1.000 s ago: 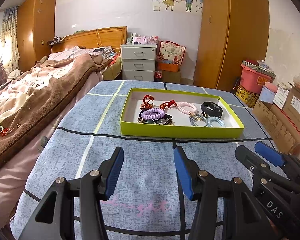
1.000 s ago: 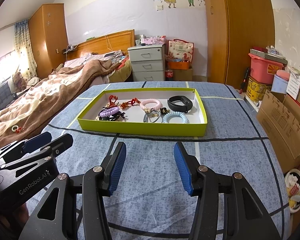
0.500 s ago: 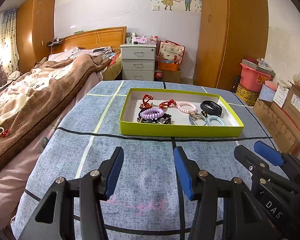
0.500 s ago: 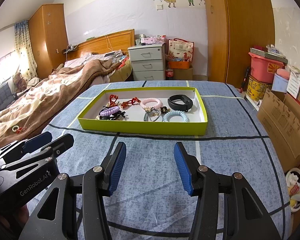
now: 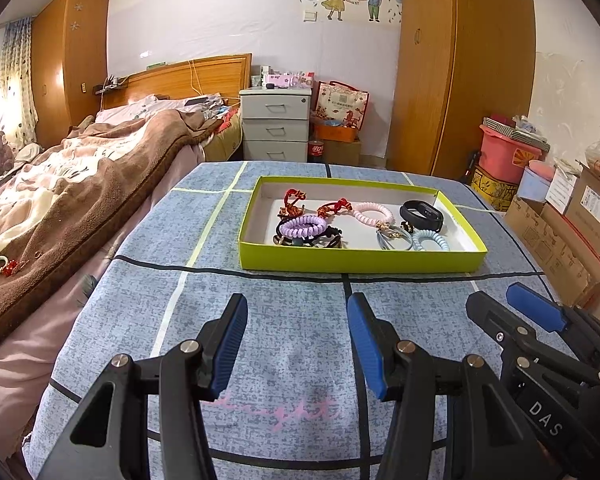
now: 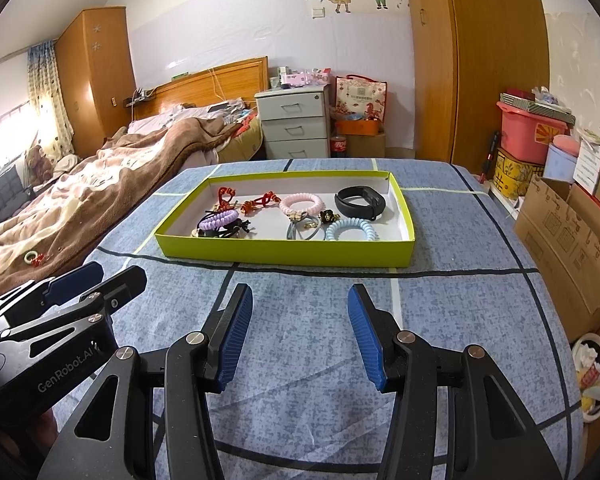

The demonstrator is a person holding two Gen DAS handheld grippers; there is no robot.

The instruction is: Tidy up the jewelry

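A shallow lime-green tray [image 5: 360, 260] [image 6: 284, 254] sits on the blue checked tablecloth. It holds a purple coil band [image 5: 302, 225] [image 6: 218, 219], a pink coil band [image 5: 373, 213] [image 6: 302, 203], a pale blue coil band [image 5: 432, 241] [image 6: 351, 230], a black wristband [image 5: 421, 212] [image 6: 360, 201], red knotted ties [image 5: 294, 200] [image 6: 262, 201] and a grey ring with gold charms [image 6: 305, 227]. My left gripper [image 5: 296, 308] and right gripper [image 6: 300, 300] both stand open and empty over the cloth, short of the tray's near wall. Each appears in the other's view: left gripper [image 6: 98, 274], right gripper [image 5: 500, 300].
A bed with a brown blanket [image 5: 72, 200] runs along the left; a white ring and a red trinket [image 5: 4, 266] lie on it. Cardboard boxes [image 6: 572, 240] and a pink bin [image 6: 530, 132] crowd the right. A grey drawer unit [image 5: 276, 124] stands behind the table.
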